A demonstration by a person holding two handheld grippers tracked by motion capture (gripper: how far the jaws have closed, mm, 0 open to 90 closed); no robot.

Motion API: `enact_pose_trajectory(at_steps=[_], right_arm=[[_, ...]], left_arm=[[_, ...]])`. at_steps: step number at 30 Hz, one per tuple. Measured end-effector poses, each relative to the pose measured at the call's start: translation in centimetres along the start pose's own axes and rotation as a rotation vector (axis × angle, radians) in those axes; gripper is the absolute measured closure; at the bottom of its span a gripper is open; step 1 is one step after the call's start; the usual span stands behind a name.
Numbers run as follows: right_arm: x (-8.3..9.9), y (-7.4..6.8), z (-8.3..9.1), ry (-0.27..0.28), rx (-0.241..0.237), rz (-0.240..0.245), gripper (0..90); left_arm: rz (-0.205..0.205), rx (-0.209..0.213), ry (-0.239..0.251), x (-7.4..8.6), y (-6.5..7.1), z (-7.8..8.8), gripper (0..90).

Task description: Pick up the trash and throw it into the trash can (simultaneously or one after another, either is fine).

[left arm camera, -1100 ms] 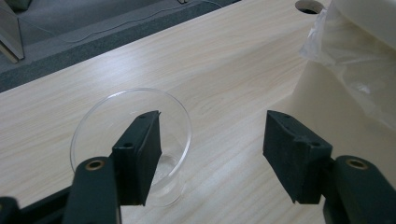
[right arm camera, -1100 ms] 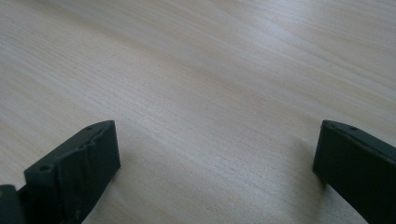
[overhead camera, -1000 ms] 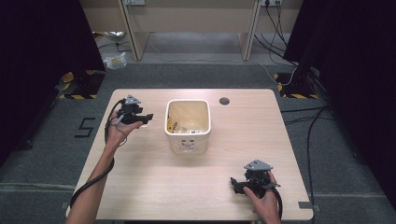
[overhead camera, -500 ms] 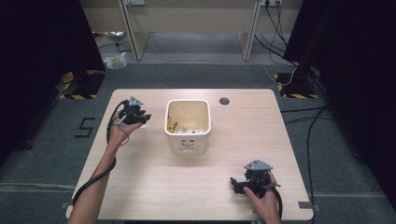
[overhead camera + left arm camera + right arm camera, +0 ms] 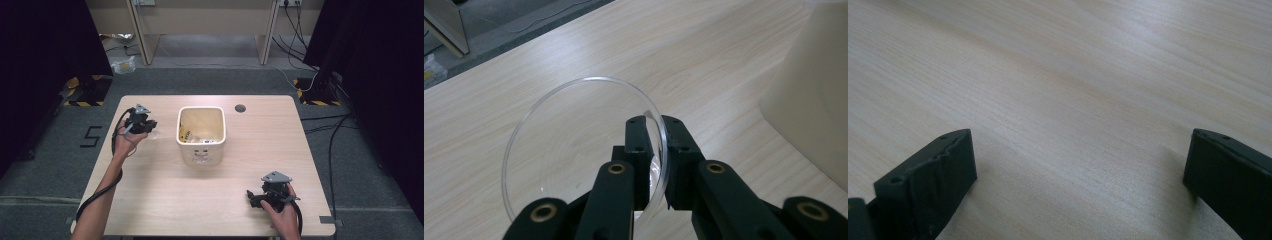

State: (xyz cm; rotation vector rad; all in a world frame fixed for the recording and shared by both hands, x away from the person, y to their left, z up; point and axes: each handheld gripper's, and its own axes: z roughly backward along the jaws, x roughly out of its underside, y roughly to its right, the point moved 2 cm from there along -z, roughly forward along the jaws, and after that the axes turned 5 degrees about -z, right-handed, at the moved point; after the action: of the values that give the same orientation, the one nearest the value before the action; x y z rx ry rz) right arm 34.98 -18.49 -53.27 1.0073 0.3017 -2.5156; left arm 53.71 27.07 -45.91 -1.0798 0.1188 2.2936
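Note:
My left gripper (image 5: 149, 126) is shut on the rim of a clear plastic lid (image 5: 574, 150), a thin round disc held above the table just left of the cream square bin (image 5: 201, 135). In the left gripper view the jaws pinch the lid's right edge, and the bin's wall (image 5: 814, 100) stands at the right. The bin holds some wrappers (image 5: 192, 136). My right gripper (image 5: 254, 197) rests low near the table's front right, jaws wide apart with bare wood between them (image 5: 1078, 150).
The wooden table (image 5: 150, 200) has a small round cable hole (image 5: 240, 108) at the back right of the bin. Grey carpet surrounds the table, with desk legs and cables beyond the far edge.
My left gripper has drifted slightly right toward the bin with the lid in it. The right gripper has stayed put.

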Motion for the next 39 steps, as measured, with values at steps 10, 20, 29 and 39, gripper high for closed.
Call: enact_pose_trajectory(at_steps=[10,20,29,39], right_arm=[[0.0,0.0,0.0,0.000,0.000,0.001,0.6],[0.0,0.0,0.0,0.000,0.000,0.000,0.6],[0.0,0.0,0.0,0.000,0.000,0.000,0.6],[0.0,0.0,0.0,0.000,0.000,0.000,0.6]], left_arm=[[0.010,0.011,0.018,0.1,0.1,1.1,82.0],[0.023,0.050,0.051,-0.4,0.2,3.0,81.9],[0.023,0.073,0.073,-0.8,0.4,4.1,81.7],[0.010,0.081,0.091,-1.3,0.6,5.3,81.5]])
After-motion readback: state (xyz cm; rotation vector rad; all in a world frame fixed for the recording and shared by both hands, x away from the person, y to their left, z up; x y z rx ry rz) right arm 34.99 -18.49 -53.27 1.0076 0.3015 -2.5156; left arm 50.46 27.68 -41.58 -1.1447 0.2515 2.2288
